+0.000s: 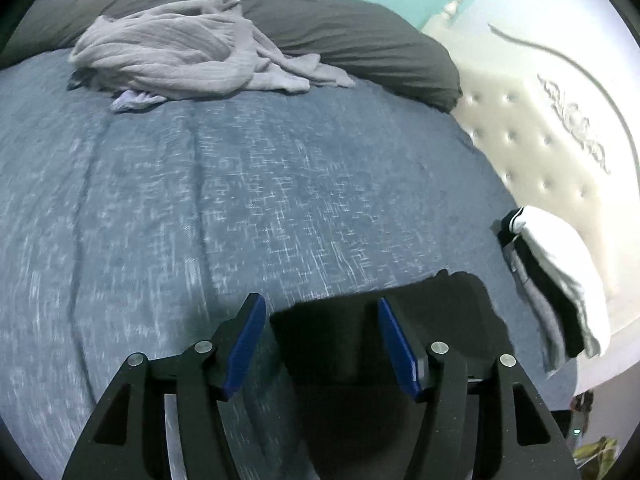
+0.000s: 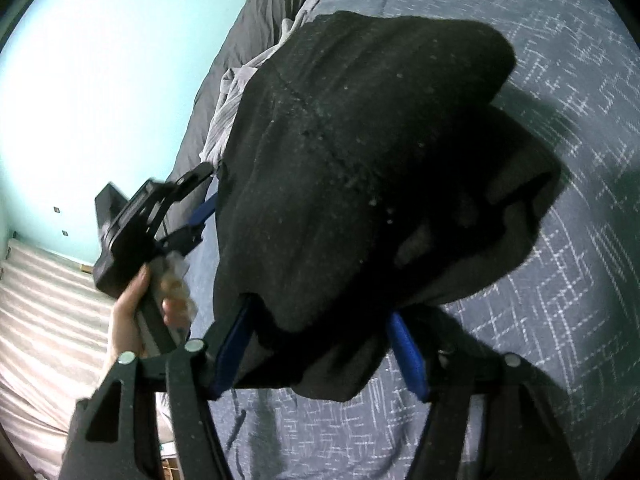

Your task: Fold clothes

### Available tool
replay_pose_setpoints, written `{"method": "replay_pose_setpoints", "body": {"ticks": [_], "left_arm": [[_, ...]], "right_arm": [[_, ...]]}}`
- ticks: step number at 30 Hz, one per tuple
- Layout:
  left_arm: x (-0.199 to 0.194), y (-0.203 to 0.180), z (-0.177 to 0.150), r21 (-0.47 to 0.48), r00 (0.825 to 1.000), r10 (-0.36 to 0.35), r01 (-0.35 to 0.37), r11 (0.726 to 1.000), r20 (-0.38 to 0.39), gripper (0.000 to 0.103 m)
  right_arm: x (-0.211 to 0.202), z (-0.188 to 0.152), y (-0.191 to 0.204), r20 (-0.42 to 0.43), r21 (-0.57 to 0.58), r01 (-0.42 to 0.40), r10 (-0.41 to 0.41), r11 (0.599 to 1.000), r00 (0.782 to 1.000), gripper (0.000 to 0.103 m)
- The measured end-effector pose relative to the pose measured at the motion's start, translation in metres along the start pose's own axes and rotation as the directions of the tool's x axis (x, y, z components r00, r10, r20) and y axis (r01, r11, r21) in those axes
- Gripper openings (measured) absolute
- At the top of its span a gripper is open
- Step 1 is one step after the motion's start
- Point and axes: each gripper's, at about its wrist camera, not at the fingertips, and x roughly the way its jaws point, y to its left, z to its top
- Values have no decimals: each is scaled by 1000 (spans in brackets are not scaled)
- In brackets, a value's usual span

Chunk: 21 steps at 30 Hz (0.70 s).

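**Black garment bunched at the grippers, grey one in a heap**

The right gripper [image 2: 320,344] has a bunched black garment [image 2: 360,160] draped between and over its blue pads, above the blue bedspread [image 2: 560,320]; whether the jaws actually pinch it cannot be told; the left gripper [image 1: 322,344] stands spread wide, empty, the dark cloth just beyond its tips; a small stack of folded clothes [image 1: 560,280] lies near the headboard [image 1: 540,140], so some folding appears done; a crumpled grey garment [image 1: 180,52] lies unfolded by the dark duvet [image 1: 340,32]; both it and the black piece remain to be folded.
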Motion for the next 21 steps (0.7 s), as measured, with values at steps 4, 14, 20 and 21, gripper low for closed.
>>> {"method": "replay_pose_setpoints", "body": {"ticks": [4,14,20,21], "left_arm": [[16,-6,1,47,1000,-4,5,999,-27,62],[15,-28,-14,102,998,-1,8,995,-68,19],[-12,-46,-25,130,997,-6,16,991,-76,19],[-17,-49,-30,131,997,-7,17,991,-78,19]], "right_arm": [[-2,-3,2,8,-16,-13,13,1000,1000,36],[-43,1,0,22,-64,-59,61,996,998,17],[-71,7,-4,26,-92,-84,87,992,996,14],[-76,7,-4,27,-97,-89,92,991,995,14]]}}
